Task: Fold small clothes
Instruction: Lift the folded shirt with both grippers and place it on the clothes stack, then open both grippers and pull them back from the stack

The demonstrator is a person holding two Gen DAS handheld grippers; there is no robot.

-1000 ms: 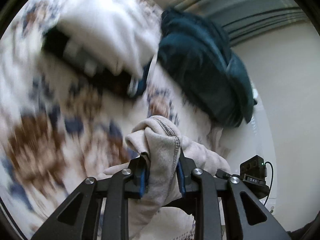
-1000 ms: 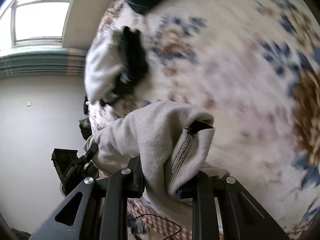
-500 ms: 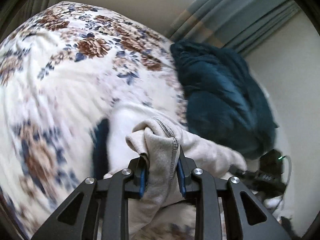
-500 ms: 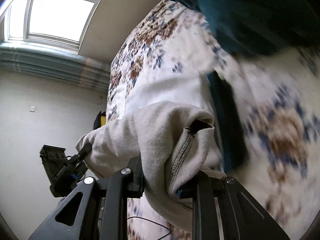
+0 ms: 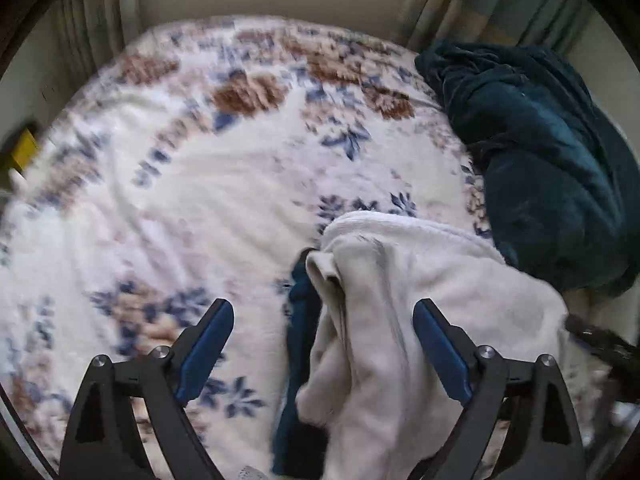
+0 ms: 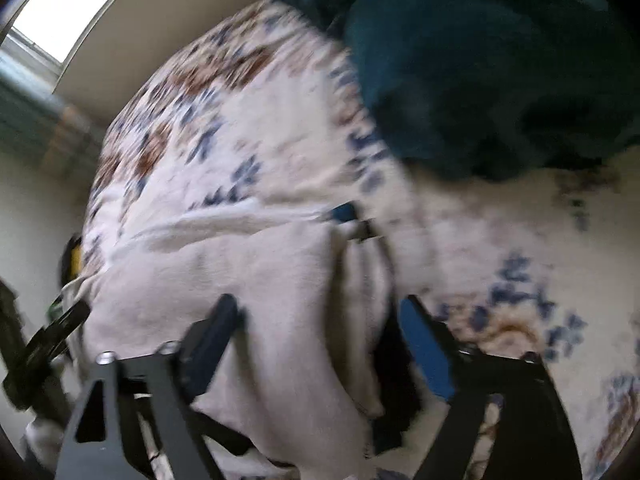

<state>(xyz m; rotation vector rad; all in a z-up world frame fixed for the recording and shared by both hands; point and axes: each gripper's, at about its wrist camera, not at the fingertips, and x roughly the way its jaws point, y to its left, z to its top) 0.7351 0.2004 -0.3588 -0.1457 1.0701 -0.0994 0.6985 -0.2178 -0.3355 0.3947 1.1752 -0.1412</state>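
Note:
A cream fleece garment (image 5: 384, 320) lies folded over on the floral bedspread (image 5: 180, 184), on top of a white cloth (image 5: 400, 226) and a dark blue piece (image 5: 298, 344). My left gripper (image 5: 324, 332) hangs just above the garment's left edge; its jaws are opening and stand wide, the blue pads (image 5: 208, 340) clear of the fabric. In the right wrist view the same cream garment (image 6: 260, 280) lies below my right gripper (image 6: 320, 328), whose jaws are also opening, the pads off the cloth, which sits between them. The picture there is blurred.
A heap of dark teal fabric (image 5: 540, 168) lies at the bed's right side, close to the garment, seen also as teal fabric (image 6: 480, 60) at the top of the right wrist view. Curtains (image 5: 500, 4) hang behind. A window (image 6: 68, 4) is at upper left. The other gripper's body (image 6: 44, 344) shows at far left.
Both grippers carried the cream garment across the bed toward the teal heap, then let go of it. Their jaws went from shut on the fabric to wide apart.

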